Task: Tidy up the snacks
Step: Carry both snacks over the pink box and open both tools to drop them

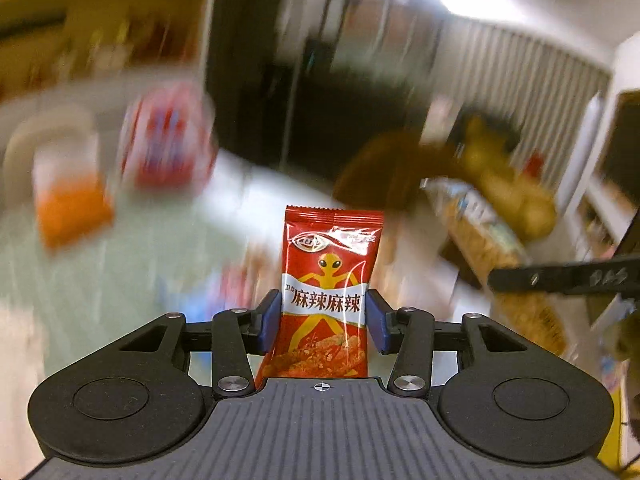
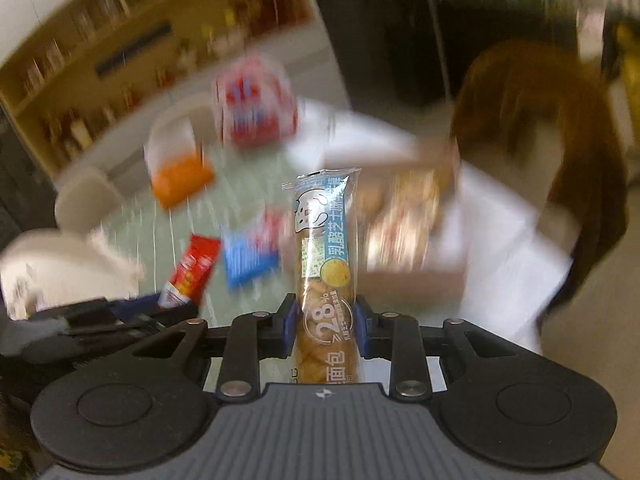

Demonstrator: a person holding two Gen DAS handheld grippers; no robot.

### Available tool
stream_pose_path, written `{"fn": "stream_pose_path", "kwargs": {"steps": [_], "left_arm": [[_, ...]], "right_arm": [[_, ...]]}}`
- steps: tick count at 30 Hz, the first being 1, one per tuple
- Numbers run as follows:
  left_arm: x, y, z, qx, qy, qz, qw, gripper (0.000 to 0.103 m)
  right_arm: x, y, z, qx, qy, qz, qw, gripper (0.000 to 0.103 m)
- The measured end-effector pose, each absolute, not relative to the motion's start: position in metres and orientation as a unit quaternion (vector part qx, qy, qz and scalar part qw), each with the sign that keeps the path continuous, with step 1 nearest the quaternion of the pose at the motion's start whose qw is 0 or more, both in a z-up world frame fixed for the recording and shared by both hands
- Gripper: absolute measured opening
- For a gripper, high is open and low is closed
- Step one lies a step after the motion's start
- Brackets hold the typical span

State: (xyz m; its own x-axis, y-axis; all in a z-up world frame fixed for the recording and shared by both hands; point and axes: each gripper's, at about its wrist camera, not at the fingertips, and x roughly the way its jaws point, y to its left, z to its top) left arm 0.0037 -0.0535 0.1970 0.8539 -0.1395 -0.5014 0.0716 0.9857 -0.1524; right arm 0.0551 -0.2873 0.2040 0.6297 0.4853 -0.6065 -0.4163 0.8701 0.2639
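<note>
My left gripper [image 1: 323, 316] is shut on a red spicy snack packet [image 1: 330, 264] with a yellow alien figure, held upright above the table. My right gripper [image 2: 325, 320] is shut on a long clear bread packet [image 2: 326, 264] with blue print, also held upright. In the right wrist view the left gripper [image 2: 168, 304] shows at the lower left with its red packet [image 2: 192, 270]. In the left wrist view the right gripper [image 1: 560, 278] shows at the right edge with the bread packet [image 1: 480, 232].
The background is motion-blurred. On the pale green table [image 2: 192, 224] lie a red and blue bag [image 2: 254, 100], an orange and white bag [image 2: 180, 172] and a blue packet [image 2: 250, 254]. A brown chair [image 2: 540, 128] stands right. White chairs [image 2: 86, 200] stand left.
</note>
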Motion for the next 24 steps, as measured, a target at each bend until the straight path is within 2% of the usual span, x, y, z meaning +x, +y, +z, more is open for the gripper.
{"fn": "stream_pose_path", "kwargs": {"steps": [4, 8, 11, 13, 17, 20, 23, 24], "left_arm": [[0.062, -0.059, 0.238, -0.069, 0.246, -0.086, 0.963, 0.052], [0.145, -0.059, 0.204, -0.150, 0.321, -0.130, 0.926, 0.054], [0.201, -0.054, 0.141, -0.222, 0.377, -0.183, 0.881, 0.053], [0.210, -0.043, 0.119, -0.251, 0.382, -0.153, 0.876, 0.052], [0.195, -0.019, 0.110, -0.244, 0.361, -0.128, 0.891, 0.052], [0.185, 0.004, 0.103, -0.193, 0.357, -0.080, 0.910, 0.052], [0.183, 0.040, 0.090, -0.202, 0.362, -0.042, 0.909, 0.052], [0.184, 0.050, 0.085, -0.209, 0.366, -0.032, 0.906, 0.052]], "right_arm": [[0.091, -0.292, 0.261, 0.045, 0.305, 0.230, 0.923, 0.028], [0.131, -0.289, 0.271, 0.043, 0.306, 0.196, 0.931, 0.028], [0.165, -0.281, 0.253, 0.053, 0.340, 0.179, 0.922, 0.028], [0.187, -0.272, 0.232, 0.051, 0.373, 0.159, 0.913, 0.028], [0.226, -0.256, 0.183, 0.051, 0.418, 0.125, 0.899, 0.029], [0.243, -0.246, 0.146, 0.068, 0.454, 0.121, 0.880, 0.038], [0.244, -0.238, 0.129, 0.071, 0.464, 0.122, 0.875, 0.040], [0.241, -0.237, 0.127, 0.065, 0.461, 0.121, 0.876, 0.045]]}}
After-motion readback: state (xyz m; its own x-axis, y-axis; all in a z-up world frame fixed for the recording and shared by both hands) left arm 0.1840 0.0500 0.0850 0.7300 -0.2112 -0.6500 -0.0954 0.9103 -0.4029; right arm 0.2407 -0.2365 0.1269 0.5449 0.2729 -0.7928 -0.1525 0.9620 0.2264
